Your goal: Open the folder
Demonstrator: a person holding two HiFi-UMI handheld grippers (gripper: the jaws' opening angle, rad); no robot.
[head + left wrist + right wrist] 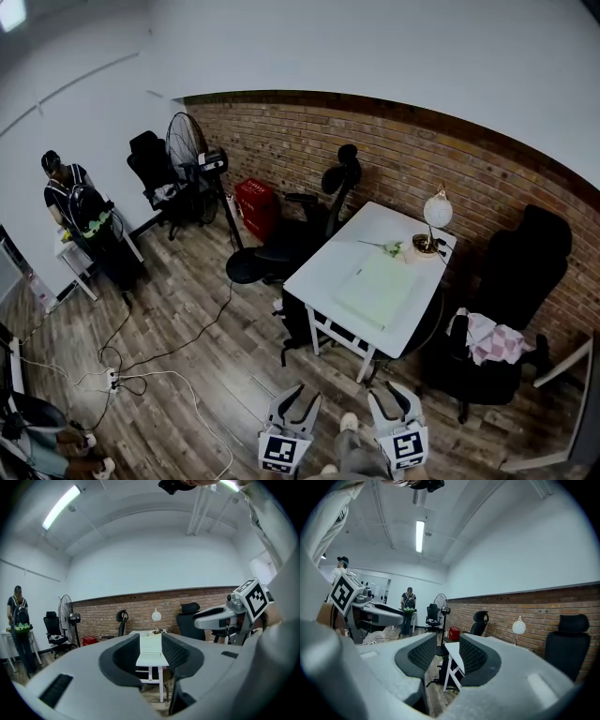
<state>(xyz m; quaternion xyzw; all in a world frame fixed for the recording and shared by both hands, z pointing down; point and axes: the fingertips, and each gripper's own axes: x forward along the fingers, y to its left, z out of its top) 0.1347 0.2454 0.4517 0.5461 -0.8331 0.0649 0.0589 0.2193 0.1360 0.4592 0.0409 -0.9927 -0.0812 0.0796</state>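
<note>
A pale green folder [380, 289] lies shut and flat on the white table [328, 267], with a white flower [392, 248] and a globe lamp [437, 210] behind it. Both grippers are held low at the bottom of the head view, well short of the table. My left gripper [292, 405] is open and empty. In the left gripper view its jaws [150, 656] frame the folder [151, 645] far ahead. My right gripper [394, 403] is also open and empty. The right gripper view [443, 656] shows the table's near corner [452, 649] between the jaws.
Black office chairs [300, 239] stand left of the table, and another with a pink cloth [492, 339] stands to its right. A fan [187, 145], a red box [255, 206] and floor cables [122, 375] are on the left. A person [70, 202] stands far left. A brick wall [394, 150] runs behind the table.
</note>
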